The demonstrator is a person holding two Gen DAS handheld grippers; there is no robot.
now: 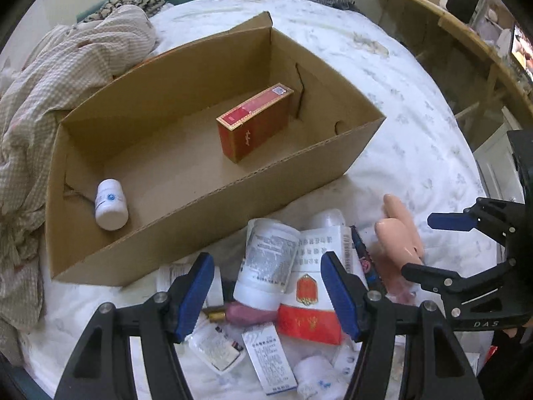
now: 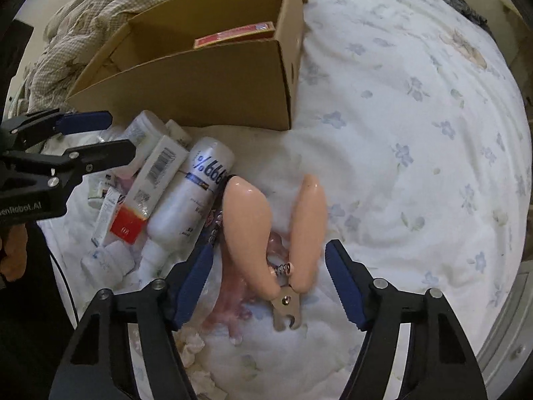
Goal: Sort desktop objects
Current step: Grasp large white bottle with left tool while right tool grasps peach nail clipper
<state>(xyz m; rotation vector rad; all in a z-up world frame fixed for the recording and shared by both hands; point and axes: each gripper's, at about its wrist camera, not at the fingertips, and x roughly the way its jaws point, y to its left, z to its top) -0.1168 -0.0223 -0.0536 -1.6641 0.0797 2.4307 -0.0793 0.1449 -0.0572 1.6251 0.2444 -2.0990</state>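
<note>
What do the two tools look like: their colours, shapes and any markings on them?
Both tools, left and right, are alike: black angular frames with triangular cut-outs and silver screws, each carrying two fingers faced with blue ribbed pads. Seen from the left camera, the right tool's body is marked "DAS". From the right camera, the left tool shows white lettering ending in "Robot.AI". No sleeve is clearly visible.

black gripper [image 1: 268,295] frames, blue finger pads [image 1: 196,296], silver screws.

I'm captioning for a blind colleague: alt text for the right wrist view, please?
The open right gripper hovers over peach-handled clippers on a floral bedsheet. White bottles lie left, beside a cardboard box.
</note>
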